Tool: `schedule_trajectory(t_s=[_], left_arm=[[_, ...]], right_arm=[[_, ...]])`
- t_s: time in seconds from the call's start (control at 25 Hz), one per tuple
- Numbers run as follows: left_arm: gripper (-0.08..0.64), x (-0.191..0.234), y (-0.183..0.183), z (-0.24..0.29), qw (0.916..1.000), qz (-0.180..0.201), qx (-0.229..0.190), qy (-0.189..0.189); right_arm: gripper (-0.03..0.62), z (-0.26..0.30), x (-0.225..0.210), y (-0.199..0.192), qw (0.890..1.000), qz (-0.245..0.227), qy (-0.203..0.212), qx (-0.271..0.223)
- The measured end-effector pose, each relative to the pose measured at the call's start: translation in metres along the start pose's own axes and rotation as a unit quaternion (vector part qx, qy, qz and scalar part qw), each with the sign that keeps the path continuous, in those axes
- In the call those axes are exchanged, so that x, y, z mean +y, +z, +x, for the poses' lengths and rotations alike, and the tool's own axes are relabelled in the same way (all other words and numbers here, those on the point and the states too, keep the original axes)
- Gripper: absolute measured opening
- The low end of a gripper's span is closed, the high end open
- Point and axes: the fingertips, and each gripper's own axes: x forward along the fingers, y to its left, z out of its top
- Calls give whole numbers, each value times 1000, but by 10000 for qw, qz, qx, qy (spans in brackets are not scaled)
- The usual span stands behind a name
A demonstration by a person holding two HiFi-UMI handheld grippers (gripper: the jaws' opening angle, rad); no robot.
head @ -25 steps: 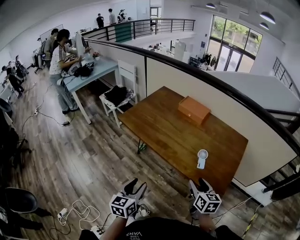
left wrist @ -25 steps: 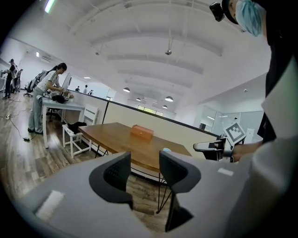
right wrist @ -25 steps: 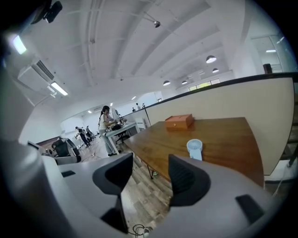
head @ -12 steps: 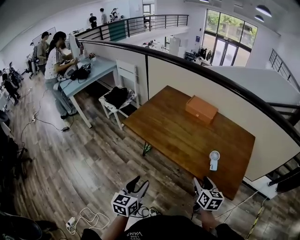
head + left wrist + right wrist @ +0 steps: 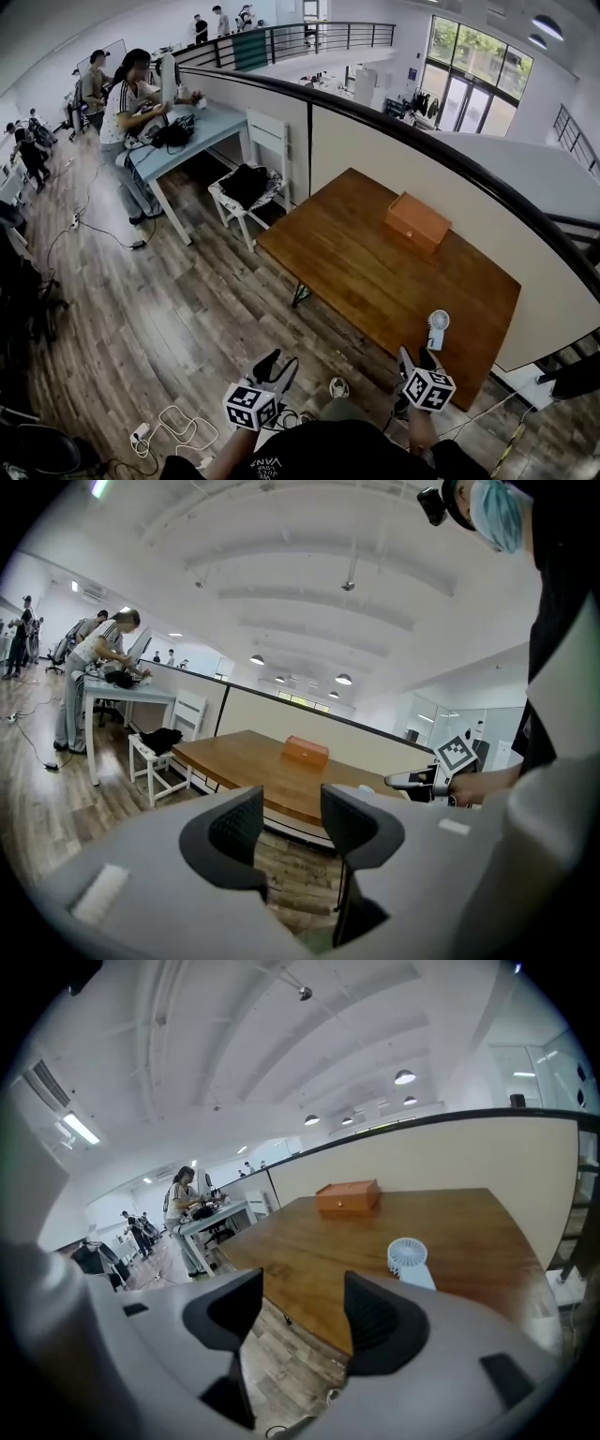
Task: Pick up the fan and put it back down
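A small white hand fan [image 5: 437, 325] lies flat on the wooden table [image 5: 366, 262], near its front right corner. My right gripper [image 5: 416, 358] hovers at the table edge, just short of the fan and apart from it. Its jaws have just been opening and nothing is between them. In the right gripper view the fan [image 5: 409, 1258] lies ahead, a little right of the open gripper [image 5: 302, 1312]. My left gripper [image 5: 278, 364] is open over the floor, left of the table, and it is empty in its own view [image 5: 291, 822].
An orange-brown box [image 5: 416, 222] sits at the table's far side by the half wall [image 5: 403, 155]. A white chair with a black bag [image 5: 248, 187] and a blue-grey desk [image 5: 183, 136] with people stand to the left. Cables [image 5: 164, 427] lie on the floor.
Both grippers have moved forward toward the table. The gap between the right gripper and the fan has shrunk. The fan has stayed in place on the table.
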Motion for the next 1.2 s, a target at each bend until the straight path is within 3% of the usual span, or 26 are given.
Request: schedule_trajectory(t_s=[0.24,0.76,1.04,1.2], left_arm=[[176,9,16,30,10000,34,13,-2],[176,-9,37,130,9984,186,257,-466],[176,-23,48,180,9974,270,373,-563],[176,-25,50,202,9979,252,353,-479]], right_arm=[[247,31,-23,8,9997,15,-216,114],[265,71,-110,-1,9920,-180,-1070,648],[288,95,-142,-21,9854,-380,-1023,1305],[290,104,-156,-22,9842,-422,-1065,1354]])
